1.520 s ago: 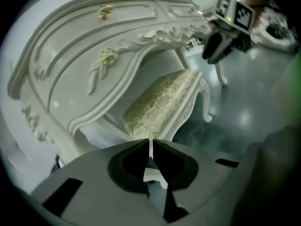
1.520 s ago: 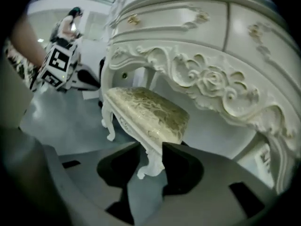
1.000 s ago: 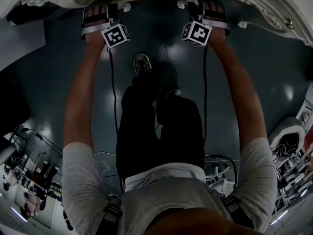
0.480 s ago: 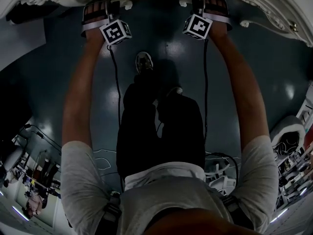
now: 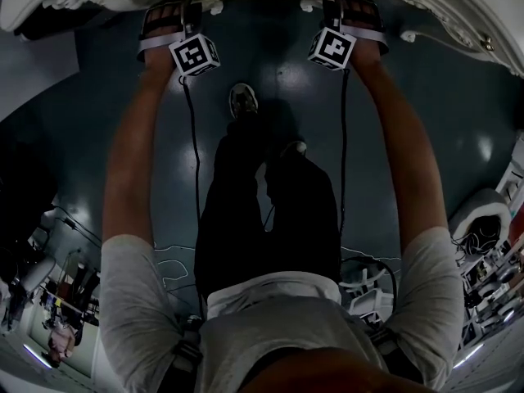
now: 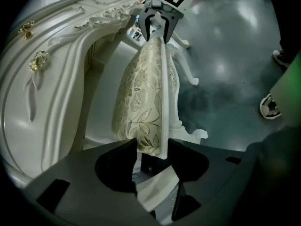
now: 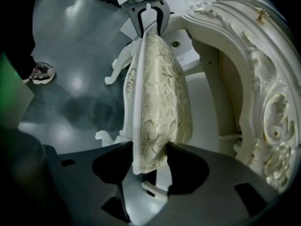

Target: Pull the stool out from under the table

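Both grippers have edged a little further in toward the table since a second ago, and their jaws, then spread wider, are now closing in on the stool's seat.

Across the top of the head view runs the white carved table [image 5: 458,6], with the dark glossy floor [image 5: 426,97] below it. The stool [image 6: 146,93] stands on the floor, its seat partly beneath the table's scalloped front edge. The seat is a cream cushion with a gold leaf pattern set on a white frame. Its curled white legs [image 6: 188,69] rest on the floor on the side away from the table.

At one end of the seat, the left gripper [image 6: 149,157] has the seat edge between its jaws, one pad against the cushion and the other against the white frame. At the opposite end, the right gripper [image 7: 149,166] has the seat edge between its jaws the same way, its pads at the frame and the cushion. Each gripper shows at the far end of the seat in the other's view.

The person's arms reach straight forward, and one shoe [image 5: 242,101] is planted on the floor between them.
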Motion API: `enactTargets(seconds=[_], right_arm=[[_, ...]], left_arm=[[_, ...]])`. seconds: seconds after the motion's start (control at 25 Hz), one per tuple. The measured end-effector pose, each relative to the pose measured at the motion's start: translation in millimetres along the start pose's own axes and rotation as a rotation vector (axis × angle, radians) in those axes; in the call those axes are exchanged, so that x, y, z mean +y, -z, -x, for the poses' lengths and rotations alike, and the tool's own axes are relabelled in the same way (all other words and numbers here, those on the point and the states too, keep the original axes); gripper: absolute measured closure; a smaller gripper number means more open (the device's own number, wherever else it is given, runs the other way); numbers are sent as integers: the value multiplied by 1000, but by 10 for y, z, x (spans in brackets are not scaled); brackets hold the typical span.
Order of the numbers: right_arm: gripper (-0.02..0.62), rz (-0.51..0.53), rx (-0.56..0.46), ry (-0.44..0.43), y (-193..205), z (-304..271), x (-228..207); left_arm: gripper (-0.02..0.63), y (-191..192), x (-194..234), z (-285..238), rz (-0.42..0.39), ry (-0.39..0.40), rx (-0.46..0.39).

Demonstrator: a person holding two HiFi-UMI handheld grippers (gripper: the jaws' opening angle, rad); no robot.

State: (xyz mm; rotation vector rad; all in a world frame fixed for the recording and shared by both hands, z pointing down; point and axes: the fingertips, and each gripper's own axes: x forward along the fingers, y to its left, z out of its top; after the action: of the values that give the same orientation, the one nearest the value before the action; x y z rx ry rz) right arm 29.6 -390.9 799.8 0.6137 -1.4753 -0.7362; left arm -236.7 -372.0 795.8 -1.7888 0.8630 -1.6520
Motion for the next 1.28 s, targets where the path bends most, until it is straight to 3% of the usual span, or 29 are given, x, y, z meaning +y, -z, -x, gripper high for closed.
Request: enactTargets(seconds=[0.32,0.52,0.6,0.72,0.8,0.96,1.08,1.28], right_arm=[[359,-27,6,-11,-15,158,88],[360,-39,14,-16,-7,137,119],[360,-36,14,-10,-9,141,113],[360,-35,17,-11,-20,149,131],[360,-42,20,-15,-27,141,138],[362,-32,29,-18,-22,144,119],[362,-34,36,-30,-18,176,117],[365,-46,22,-51,-38,247,185]], left_arm=[[425,-6,-92,134,36,26,-7],[432,9,-86,128,39,-13,1],[422,-4,-99,125,-44,-49,3],[340,-212,-4,137,-365,-176,-38],[330,-322,89,89,-430,-195,-47],[335,-282,41,42,-339,-92,-53],[373,-298,-99,75,-206,1,-105],[383,-282,-118,77,-223,35,-77]])
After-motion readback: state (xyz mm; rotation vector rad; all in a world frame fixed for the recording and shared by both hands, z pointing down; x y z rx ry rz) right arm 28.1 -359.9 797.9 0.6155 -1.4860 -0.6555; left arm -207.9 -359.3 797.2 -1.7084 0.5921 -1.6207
